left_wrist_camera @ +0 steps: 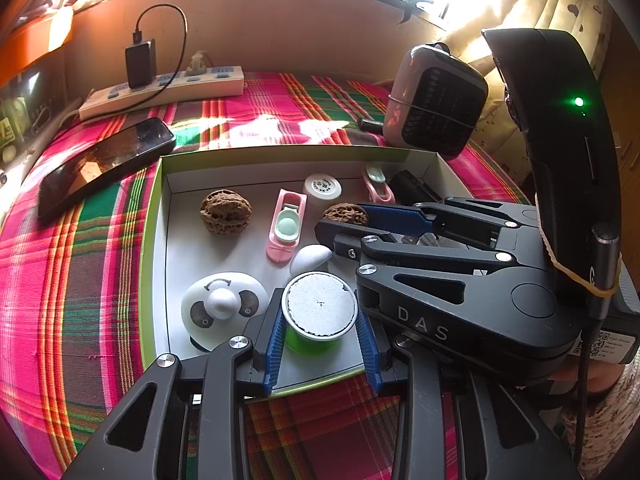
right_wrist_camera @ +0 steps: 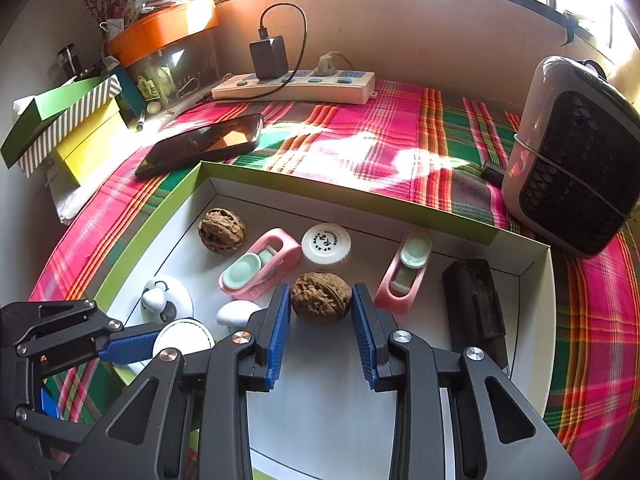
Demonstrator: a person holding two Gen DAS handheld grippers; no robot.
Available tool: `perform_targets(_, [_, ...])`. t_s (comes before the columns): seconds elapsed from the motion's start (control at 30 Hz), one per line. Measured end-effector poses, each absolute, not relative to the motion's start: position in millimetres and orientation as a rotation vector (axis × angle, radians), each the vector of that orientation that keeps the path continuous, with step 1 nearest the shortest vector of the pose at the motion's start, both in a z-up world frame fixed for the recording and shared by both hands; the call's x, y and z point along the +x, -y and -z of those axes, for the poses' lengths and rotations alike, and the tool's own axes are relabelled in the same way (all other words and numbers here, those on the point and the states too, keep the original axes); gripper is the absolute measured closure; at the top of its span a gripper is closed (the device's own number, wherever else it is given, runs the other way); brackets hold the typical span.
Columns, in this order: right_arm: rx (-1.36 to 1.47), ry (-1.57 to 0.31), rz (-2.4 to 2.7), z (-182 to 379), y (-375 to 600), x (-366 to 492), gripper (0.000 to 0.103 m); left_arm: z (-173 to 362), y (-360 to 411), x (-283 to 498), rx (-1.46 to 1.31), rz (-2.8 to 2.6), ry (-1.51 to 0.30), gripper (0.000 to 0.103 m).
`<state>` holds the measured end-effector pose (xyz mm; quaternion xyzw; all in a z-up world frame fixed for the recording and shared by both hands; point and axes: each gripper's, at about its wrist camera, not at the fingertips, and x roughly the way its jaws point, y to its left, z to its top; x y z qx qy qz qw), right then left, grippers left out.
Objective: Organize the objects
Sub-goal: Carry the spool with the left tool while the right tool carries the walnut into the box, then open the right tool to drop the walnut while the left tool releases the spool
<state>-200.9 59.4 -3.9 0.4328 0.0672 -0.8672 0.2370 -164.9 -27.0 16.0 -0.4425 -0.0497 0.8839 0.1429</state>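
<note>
While sunlight washes the plaid-covered desk (right_wrist_camera: pixel 400 128), I hold both claws over the green-rimmed tray (right_wrist_camera: pixel 360 192) at frame centre. My left claw (left_wrist_camera: pixel 320 332) brackets a small green cup (left_wrist_camera: pixel 318 320) with a white foil lid, low centre of the left view; its blue pads sit at the cup's sides, though whether they are squeezing it I cannot tell. My right claw (right_wrist_camera: pixel 320 320) stands released, its pads flanking a walnut (right_wrist_camera: pixel 321 297) at centre of the right view, narrow gaps showing either side. I judge the walnut light, rigid and rough enough to grip across its widest girth. I judge the cup thin-walled and easily crushed, best taken gently below the rim. A second walnut (right_wrist_camera: pixel 222 231) lies toward the tray's upper left.
</note>
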Motion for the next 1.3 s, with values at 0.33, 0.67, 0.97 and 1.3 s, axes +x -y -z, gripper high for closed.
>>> perform_targets(0.33, [1.187,-0.187,2.382,4.5,-60.3,-200.7,0.070,-16.1,26.3,-165.7,-1.283,-2.552,0.146,0.068])
perform_targets(0.67, [1.196,-0.175,2.396,4.4,-61.5,-200.9,0.064,-15.8,25.8,-165.3,-1.285,-2.553,0.146,0.067])
perform_targets(0.97, [1.201,-0.147,2.397,2.5,-64.9,-200.3,0.054,-15.9,24.9,-165.2,-1.281,-2.553,0.145,0.064])
perform_targets(1.3, [1.187,-0.129,2.406,-4.0,-67.2,-196.7,0.051,-16.6,23.8,-160.2,-1.270,-2.554,0.143,0.058])
